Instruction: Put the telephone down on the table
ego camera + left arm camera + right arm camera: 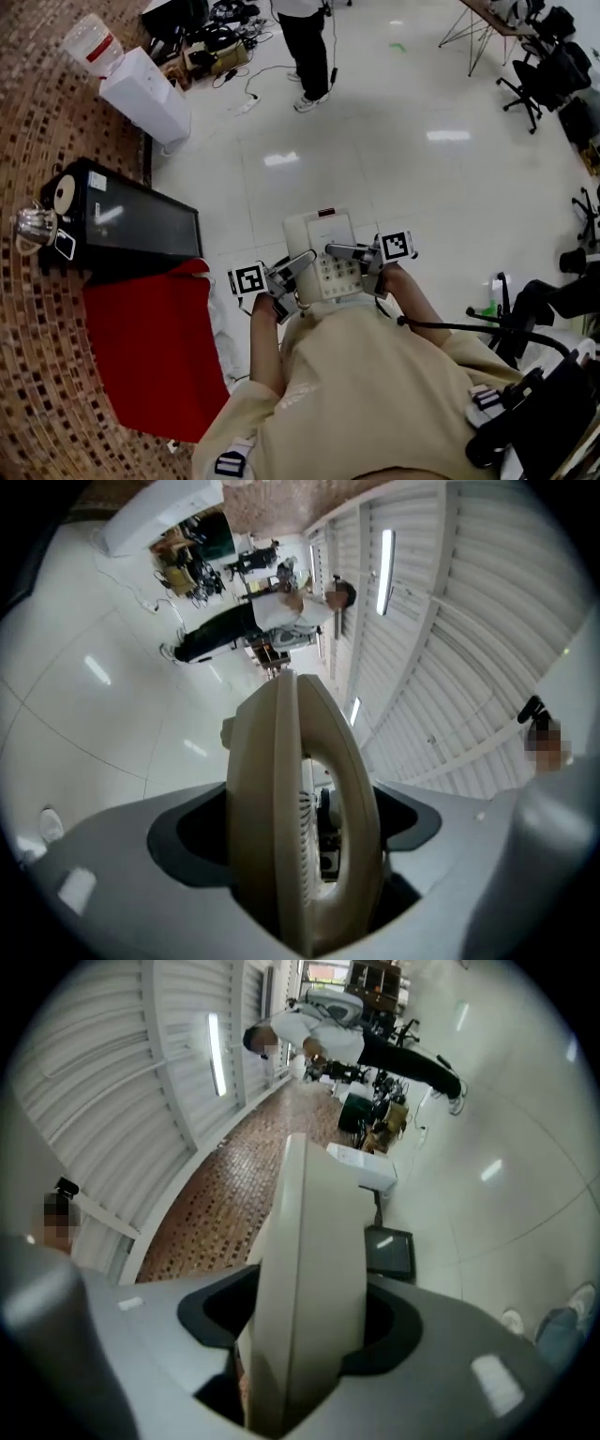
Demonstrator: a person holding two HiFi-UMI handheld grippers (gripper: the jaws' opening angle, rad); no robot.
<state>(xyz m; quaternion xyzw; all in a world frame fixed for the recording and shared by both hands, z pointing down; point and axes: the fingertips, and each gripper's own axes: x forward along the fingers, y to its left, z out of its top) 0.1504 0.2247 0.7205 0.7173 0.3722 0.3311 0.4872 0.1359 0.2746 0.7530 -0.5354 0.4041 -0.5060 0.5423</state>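
Note:
I hold a cream telephone (pixel 323 255) with a keypad in the air in front of my chest, over the white floor. My left gripper (pixel 298 269) is shut on its left side, where the handset lies. In the left gripper view the handset (pixel 302 808) stands edge-on and fills the gap of the left gripper (pixel 305 864). My right gripper (pixel 354 253) is shut on the telephone's right edge. The right gripper view shows that flat cream edge (pixel 314 1260) clamped in the right gripper (pixel 302 1340).
A black table (pixel 141 225) stands to the left with a glass pot (pixel 33 225) at its end. A red cloth (pixel 155 347) lies beside it. A water dispenser (pixel 141 89) and a standing person (pixel 305 42) are farther off. Office chairs (pixel 548 75) are at the right.

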